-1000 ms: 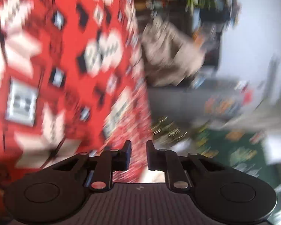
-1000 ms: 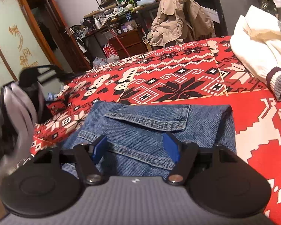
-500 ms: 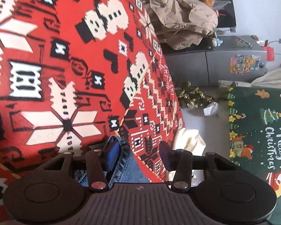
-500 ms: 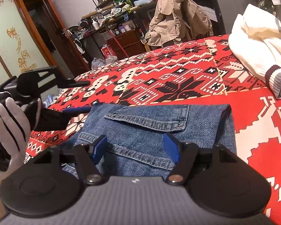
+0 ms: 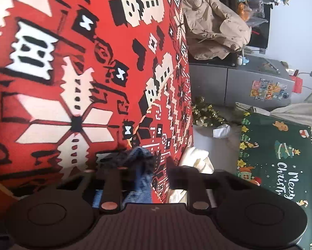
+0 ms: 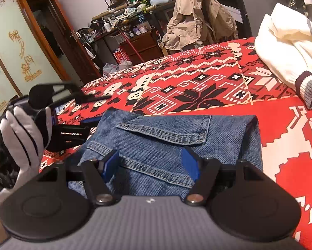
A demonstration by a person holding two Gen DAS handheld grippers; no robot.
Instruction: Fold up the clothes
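Folded blue jeans (image 6: 172, 137) lie on the red patterned bedspread (image 6: 197, 87), back pocket up. My right gripper (image 6: 149, 162) hovers open just over their near edge, its blue pads apart and holding nothing. At the jeans' left edge, a gloved hand (image 6: 24, 133) holds my left gripper (image 6: 97, 110) turned on its side. In the left wrist view, that gripper (image 5: 142, 164) is open with a bunched edge of denim (image 5: 143, 179) between its fingers; the fingers are not closed on it.
A cream sweater (image 6: 287, 50) with striped cuffs lies at the bed's far right. Beyond the bed, a beige coat (image 6: 195, 16) hangs on a chair in front of cluttered shelves. A green Christmas cloth (image 5: 281, 156) and a grey cabinet (image 5: 249, 83) stand past the bed's edge.
My left gripper has swung in toward the jeans' left edge and opened from nearly shut; denim now sits between its fingers. The right gripper has barely moved.
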